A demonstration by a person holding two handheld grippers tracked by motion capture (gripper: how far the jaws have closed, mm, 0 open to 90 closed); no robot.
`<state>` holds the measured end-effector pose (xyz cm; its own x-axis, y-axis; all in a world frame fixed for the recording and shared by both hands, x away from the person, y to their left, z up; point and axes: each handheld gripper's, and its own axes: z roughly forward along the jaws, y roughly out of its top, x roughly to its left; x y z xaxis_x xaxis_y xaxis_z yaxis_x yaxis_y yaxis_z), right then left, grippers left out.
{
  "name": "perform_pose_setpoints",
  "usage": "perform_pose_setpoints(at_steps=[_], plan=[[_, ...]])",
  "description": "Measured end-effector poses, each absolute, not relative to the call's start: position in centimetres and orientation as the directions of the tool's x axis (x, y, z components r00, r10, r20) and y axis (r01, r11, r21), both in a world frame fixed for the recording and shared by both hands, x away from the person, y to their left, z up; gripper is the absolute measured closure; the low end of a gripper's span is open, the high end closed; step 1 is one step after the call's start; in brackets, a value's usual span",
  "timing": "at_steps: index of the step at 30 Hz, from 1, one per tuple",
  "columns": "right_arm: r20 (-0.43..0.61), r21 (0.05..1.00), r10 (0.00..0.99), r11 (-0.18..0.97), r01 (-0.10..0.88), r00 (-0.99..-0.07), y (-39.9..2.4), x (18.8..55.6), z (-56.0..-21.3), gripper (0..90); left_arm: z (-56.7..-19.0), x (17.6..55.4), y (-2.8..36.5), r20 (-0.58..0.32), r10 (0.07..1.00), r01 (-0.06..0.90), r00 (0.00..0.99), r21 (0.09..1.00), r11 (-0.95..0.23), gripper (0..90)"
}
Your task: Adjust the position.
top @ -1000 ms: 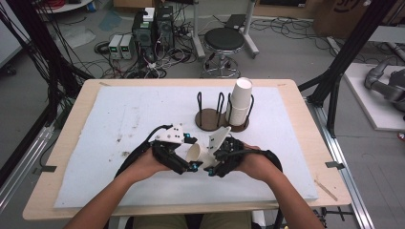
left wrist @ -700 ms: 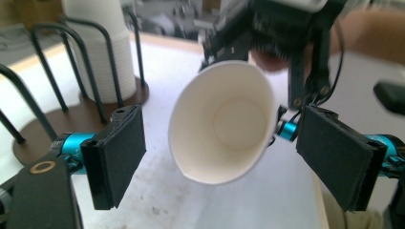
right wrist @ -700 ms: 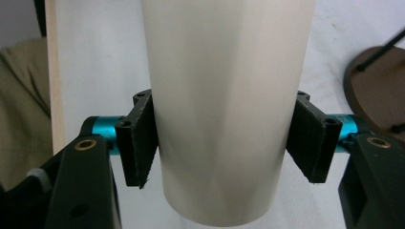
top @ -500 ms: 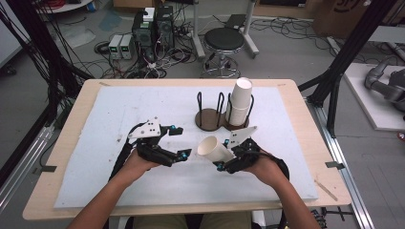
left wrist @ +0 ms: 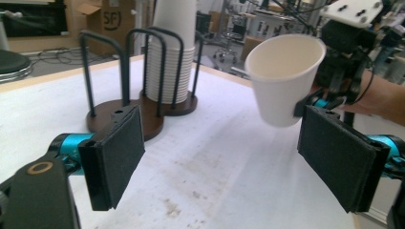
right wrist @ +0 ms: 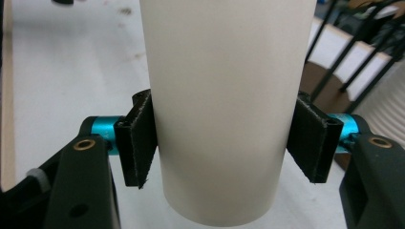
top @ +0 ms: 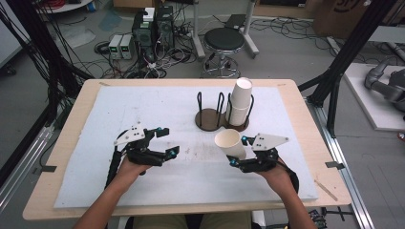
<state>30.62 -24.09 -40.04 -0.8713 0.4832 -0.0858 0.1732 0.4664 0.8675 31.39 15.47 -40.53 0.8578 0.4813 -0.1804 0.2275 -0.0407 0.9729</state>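
Where the right gripper view looks along its own jaws, a white paper cup (right wrist: 228,105) crowds the picture so closely that its rim is cut off at the top, and the two black pads press against its sides, gripping it. Seen from the high view, this right gripper (top: 237,151) carries the cup (top: 230,142) tilted, mouth up and toward the far-left, above the white mat (top: 86,181) on the right half of the wooden table (top: 38,200); whether its base touches the mat cannot be told. Beyond it stands a dark wire cup holder (top: 223,110) with two round bays: the right bay holds a tall stack of white cups (top: 240,101), the left bay looks empty, though its floor is partly hidden by the rails. Off to the left, the left gripper (top: 167,141) hovers with jaws spread wide, clasping nothing. Its own view shows both pads (left wrist: 117,155) well apart, the stack's top cut off by the frame.
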Motion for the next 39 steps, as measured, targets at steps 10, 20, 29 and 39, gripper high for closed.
perform_pose_setpoints(at_steps=[10, 20, 29, 39], plan=[[-0.06, 0.918, 0.558, 0.358, 0.174, -0.828, -26.5, 30.2, -40.1, 33.4, -41.3, 31.4, 16.6, -0.175, 0.512, 0.22, 0.841, 0.975, -0.029, 16.2], [-0.08, 0.938, 0.598, 0.316, 0.143, -0.797, -28.0, 29.2, -40.0, 33.4, -42.0, 31.2, 17.2, -0.163, 0.527, 0.21, 0.834, 0.977, -0.031, 16.4], [-0.064, 0.955, 0.638, 0.263, 0.139, -0.768, -29.3, 28.9, -40.0, 33.4, -42.0, 31.3, 18.0, -0.165, 0.541, 0.206, 0.825, 0.978, -0.015, 16.5], [-0.058, 0.959, 0.658, 0.245, 0.14, -0.751, -29.7, 29.0, -40.0, 33.3, -42.1, 31.3, 18.3, -0.169, 0.547, 0.205, 0.82, 0.979, -0.005, 16.5]])
